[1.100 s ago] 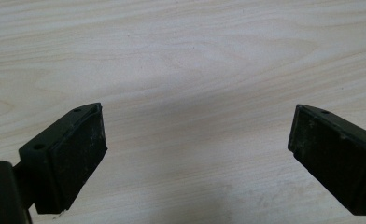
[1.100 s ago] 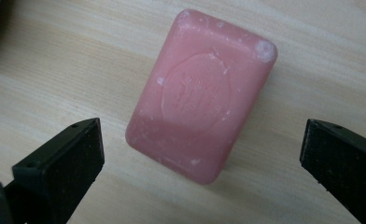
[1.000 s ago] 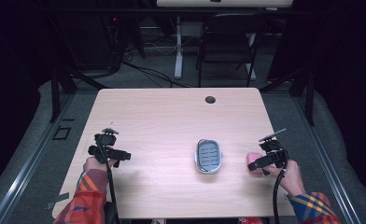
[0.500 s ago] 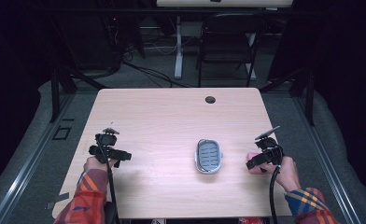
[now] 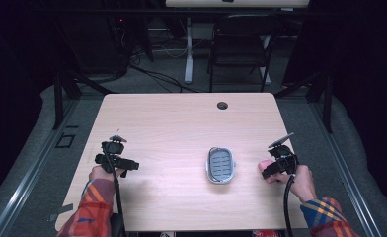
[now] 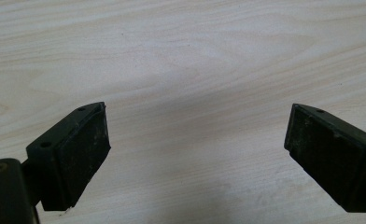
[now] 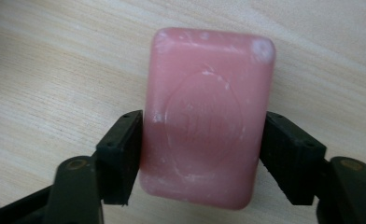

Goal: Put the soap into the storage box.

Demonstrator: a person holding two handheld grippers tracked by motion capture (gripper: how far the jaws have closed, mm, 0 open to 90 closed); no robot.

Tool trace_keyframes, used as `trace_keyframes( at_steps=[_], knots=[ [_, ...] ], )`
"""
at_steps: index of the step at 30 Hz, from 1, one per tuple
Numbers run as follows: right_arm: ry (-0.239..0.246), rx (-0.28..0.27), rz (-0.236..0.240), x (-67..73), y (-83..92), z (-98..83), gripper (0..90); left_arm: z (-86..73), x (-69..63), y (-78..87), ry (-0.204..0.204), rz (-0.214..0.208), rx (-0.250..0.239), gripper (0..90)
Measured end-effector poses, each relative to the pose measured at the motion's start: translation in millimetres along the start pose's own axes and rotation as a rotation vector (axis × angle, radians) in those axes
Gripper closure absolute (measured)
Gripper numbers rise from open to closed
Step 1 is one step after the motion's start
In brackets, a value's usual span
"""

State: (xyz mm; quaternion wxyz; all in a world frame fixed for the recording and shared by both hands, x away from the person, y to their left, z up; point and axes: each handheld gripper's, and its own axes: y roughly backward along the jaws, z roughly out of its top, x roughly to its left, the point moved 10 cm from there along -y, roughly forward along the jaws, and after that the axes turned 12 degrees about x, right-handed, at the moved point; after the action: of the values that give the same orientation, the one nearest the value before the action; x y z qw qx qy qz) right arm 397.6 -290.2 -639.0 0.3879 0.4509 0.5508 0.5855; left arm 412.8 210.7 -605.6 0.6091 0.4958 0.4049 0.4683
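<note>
Your right gripper [image 7: 202,156] pinches a pink bar of soap [image 7: 204,116], its jaws pressed against the two long sides at about the bar's lower half. The bar looks solid and stiff, with a waxy, scuffed face and rounded corners, so it will likely be moderately heavy for its size and slippery if squeezed off-centre; the flat long sides are the sound place to hold it. From above, the soap [image 5: 264,165] sits near the right edge of the desk [image 5: 172,123], well to the right of a grey soap dish [image 5: 220,165]. Your left gripper [image 6: 197,154] holds nothing: its jaws are spread wide over bare wood near the desk's left side.
</note>
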Motion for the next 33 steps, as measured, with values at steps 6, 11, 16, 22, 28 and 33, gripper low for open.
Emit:
trace_keyframes(
  at_steps=[6, 11, 16, 22, 28, 33],
  knots=[
    [0.007, 0.001, -0.012, 0.3, -0.4, 0.0, 36.2, -0.1, -0.2, 0.2, 0.0, 0.0, 0.0, 6.7],
    [0.008, -0.016, -0.026, 2.2, -2.1, 1.2, 36.3, -0.1, -0.5, 0.1, -0.002, -0.001, 0.0, 6.8],
    [0.01, -0.025, -0.038, 3.6, -3.7, 2.3, 36.6, -0.2, -0.6, 0.0, -0.003, -0.002, 0.001, 6.8],
    [0.045, 0.02, -0.066, 0.6, -1.0, -0.6, 36.9, -0.2, -0.9, -0.3, -0.006, -0.002, 0.004, 6.8],
    [0.056, 0.017, -0.03, -0.2, -0.1, -0.8, 37.0, 0.0, -0.9, -0.2, -0.005, -0.004, 0.002, 6.8],
    [0.058, 0.012, -0.019, -1.4, 3.7, -0.9, 37.0, 0.0, -1.1, -0.2, -0.006, -0.006, 0.002, 6.8]
  ],
)
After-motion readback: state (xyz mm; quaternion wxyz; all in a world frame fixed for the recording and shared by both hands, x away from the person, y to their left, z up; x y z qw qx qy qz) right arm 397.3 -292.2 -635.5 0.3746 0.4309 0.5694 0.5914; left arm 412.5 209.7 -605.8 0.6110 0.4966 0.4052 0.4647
